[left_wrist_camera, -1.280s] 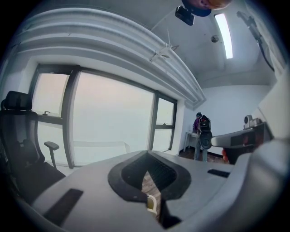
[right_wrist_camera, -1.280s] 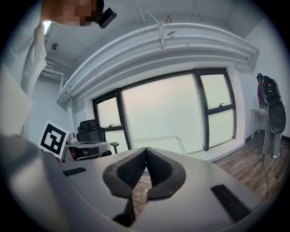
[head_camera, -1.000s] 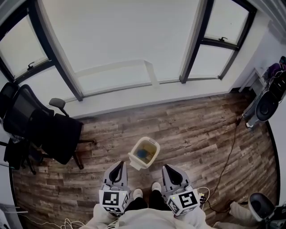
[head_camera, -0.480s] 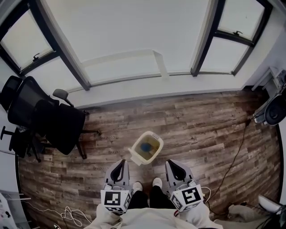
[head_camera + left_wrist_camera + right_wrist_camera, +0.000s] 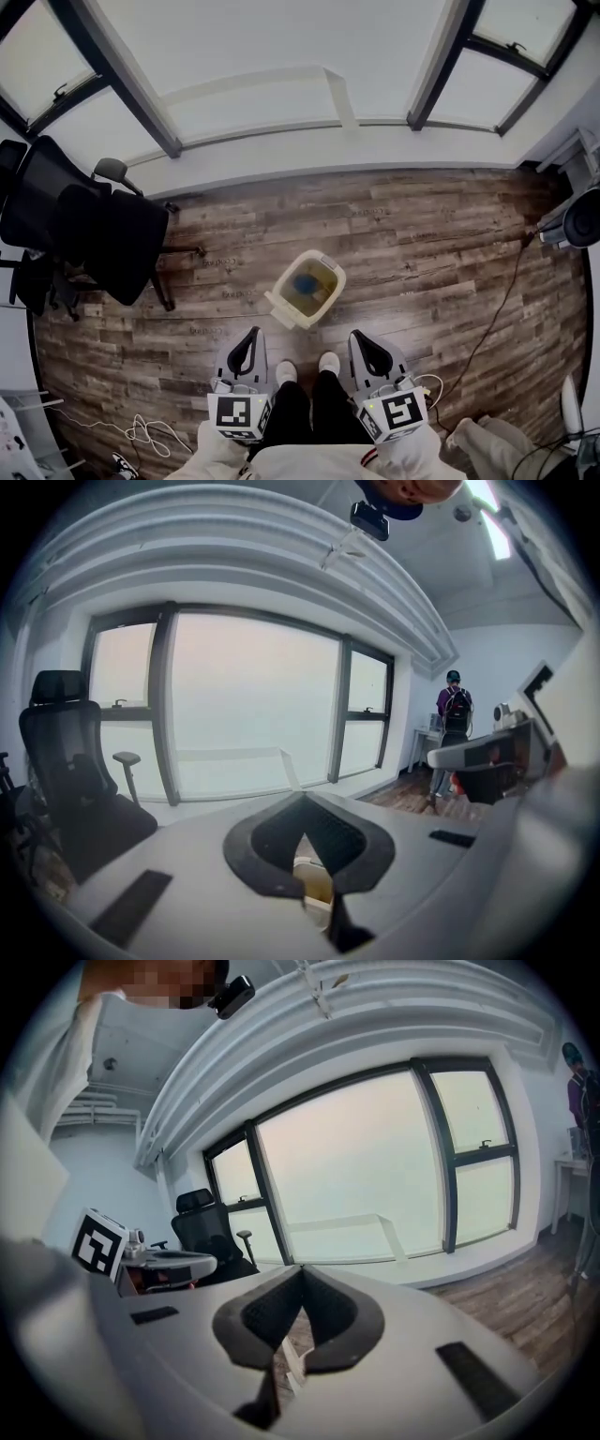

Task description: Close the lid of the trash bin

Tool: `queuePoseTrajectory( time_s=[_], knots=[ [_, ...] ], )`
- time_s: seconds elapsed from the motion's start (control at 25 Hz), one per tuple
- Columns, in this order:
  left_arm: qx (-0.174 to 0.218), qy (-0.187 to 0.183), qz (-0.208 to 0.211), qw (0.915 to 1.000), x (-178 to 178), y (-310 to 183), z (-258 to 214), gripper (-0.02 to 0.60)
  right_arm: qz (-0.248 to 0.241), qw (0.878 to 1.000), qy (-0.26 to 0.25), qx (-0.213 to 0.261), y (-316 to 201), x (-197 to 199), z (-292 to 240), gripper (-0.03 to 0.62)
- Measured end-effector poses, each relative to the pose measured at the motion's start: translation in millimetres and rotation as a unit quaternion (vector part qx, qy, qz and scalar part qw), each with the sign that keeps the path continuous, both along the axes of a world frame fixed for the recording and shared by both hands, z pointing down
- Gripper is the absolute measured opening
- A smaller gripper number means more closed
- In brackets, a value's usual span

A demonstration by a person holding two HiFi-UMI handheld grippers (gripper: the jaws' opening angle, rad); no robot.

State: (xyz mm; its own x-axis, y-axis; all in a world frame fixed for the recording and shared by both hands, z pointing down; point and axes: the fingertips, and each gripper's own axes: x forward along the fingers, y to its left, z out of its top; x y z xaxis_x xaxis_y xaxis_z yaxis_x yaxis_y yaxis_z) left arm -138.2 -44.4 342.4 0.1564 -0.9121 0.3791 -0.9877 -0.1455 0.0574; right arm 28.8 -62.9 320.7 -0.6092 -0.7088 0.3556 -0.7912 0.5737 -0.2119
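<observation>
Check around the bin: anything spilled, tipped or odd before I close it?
Nothing spilled. The trash bin stands upright on the wood floor, its lid open at the near-left side, with something blue inside.

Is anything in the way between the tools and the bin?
Nothing visible. Only floor lies between the left tool, the right tool and the bin; its lid hangs open on the near side.

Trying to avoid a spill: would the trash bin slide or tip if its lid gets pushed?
Probably light: the trash bin looks small, plastic, and holds little. On the wood floor it may slide before tipping. Its lid, hanging open, likely swings easily.
</observation>
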Motion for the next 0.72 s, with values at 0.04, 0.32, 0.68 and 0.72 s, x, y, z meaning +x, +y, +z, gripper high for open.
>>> queuePoseTrajectory(
  time_s=[0.04, 0.32, 0.68, 0.72],
  knots=[
    [-0.004, 0.0, 0.003, 1.0, 0, -1, 10, 0.006, 0.0, 1.0, 0.005, -0.003, -1, -2, 10, 0.023],
    [-0.035, -0.001, 0.022, 0.9992, -1, -2, 93, 0.006, 0.014, 0.999, 0.005, -0.038, 1, -12, 83, 0.023],
    [-0.066, 0.0, 0.025, 0.9975, -13, -11, 189, 0.006, 0.022, 0.998, 0.006, -0.063, 2, -23, 166, 0.023],
    [-0.067, -0.001, 0.023, 0.9974, -15, -12, 200, 0.006, 0.021, 0.998, 0.007, -0.064, 1, -24, 175, 0.023]
  ],
)
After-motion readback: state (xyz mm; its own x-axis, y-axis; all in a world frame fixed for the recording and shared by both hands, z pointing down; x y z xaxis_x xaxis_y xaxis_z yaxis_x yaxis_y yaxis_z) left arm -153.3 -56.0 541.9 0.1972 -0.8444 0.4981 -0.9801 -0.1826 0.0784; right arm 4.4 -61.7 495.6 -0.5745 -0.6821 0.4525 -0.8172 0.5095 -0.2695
